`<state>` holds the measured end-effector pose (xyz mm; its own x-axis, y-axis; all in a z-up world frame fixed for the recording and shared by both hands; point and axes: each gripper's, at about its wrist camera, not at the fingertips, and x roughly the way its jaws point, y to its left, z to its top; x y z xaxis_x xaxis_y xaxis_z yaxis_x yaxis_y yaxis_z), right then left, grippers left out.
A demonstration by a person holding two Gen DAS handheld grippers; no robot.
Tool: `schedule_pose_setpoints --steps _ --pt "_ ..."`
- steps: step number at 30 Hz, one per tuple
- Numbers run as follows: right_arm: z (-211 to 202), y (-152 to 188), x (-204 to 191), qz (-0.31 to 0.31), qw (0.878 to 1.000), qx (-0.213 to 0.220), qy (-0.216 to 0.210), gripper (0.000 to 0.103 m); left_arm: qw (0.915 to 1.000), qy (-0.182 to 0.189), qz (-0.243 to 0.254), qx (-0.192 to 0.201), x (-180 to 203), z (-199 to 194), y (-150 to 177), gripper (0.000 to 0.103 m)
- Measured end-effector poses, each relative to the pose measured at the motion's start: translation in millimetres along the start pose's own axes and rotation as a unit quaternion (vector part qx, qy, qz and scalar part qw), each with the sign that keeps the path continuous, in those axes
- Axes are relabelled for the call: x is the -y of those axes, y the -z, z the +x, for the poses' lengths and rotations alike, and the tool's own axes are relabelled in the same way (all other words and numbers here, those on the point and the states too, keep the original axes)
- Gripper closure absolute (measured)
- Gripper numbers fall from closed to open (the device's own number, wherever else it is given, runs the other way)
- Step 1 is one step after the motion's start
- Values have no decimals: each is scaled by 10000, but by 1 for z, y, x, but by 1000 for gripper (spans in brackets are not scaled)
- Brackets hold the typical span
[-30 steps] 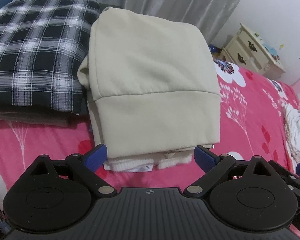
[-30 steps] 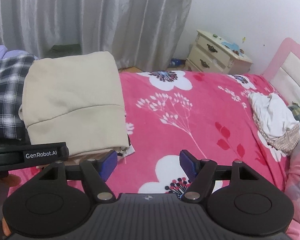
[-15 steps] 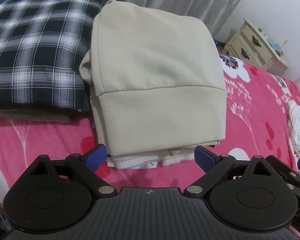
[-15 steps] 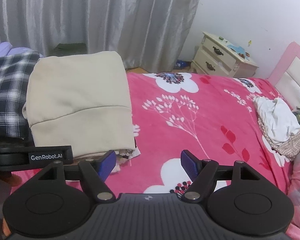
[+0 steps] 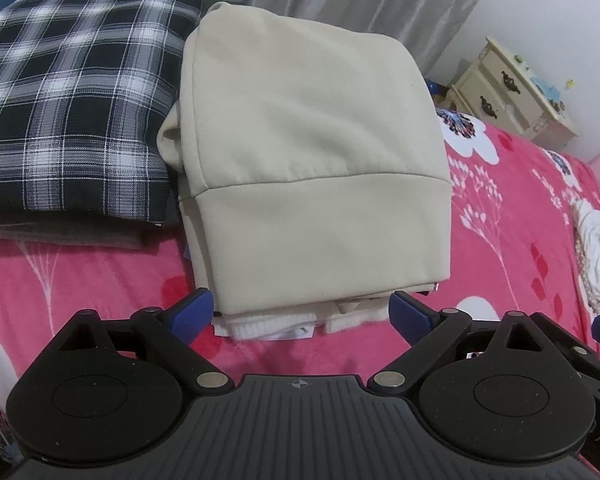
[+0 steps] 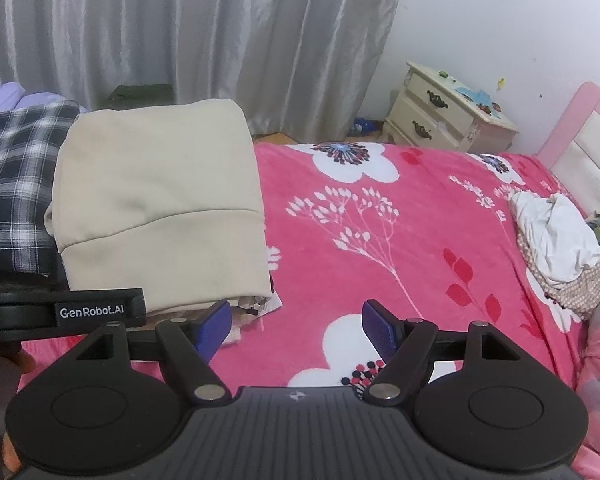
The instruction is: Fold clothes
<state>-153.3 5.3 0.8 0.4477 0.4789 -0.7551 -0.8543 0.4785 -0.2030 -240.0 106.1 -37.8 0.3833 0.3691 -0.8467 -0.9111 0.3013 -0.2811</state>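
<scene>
- My view is filled mostly by the bed (image 6: 400, 264), a pink floral blanket over a soft mattress that I judge will give under any press, so folds may not crease sharply on it.
- Behind it hang grey curtains (image 6: 180, 28) against a white wall, with a cream nightstand (image 6: 448, 120) in the corner and a pink headboard (image 6: 580, 140) at the right.
- The beige garment (image 5: 312, 160) lies folded in a thick block at the bed's near left, topping a stack with white ribbed fabric peeking out beneath, and touching the folded plaid shirt (image 5: 72, 108) beside it.
- It looks like heavy, soft fleece: it should droop when lifted and not slip. I would take it at the two near corners of the hem band, through all the layers.
- A crumpled white garment (image 6: 556, 236) sits well apart near the headboard, light and limp by its look; I judge it the next piece to fold.
- My left gripper (image 5: 300, 314) hangs just before the beige hem, jaws spread wide and empty.
- My right gripper (image 6: 296, 326) is over bare blanket, jaws wide apart, nothing between them.
</scene>
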Motion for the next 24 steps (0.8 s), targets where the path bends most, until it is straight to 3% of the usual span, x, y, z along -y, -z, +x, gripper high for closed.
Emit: schedule_pose_setpoints --steps 24 --pt "0 -3 2 41 10000 32 -15 28 10000 0 -22 -26 -4 2 1 7"
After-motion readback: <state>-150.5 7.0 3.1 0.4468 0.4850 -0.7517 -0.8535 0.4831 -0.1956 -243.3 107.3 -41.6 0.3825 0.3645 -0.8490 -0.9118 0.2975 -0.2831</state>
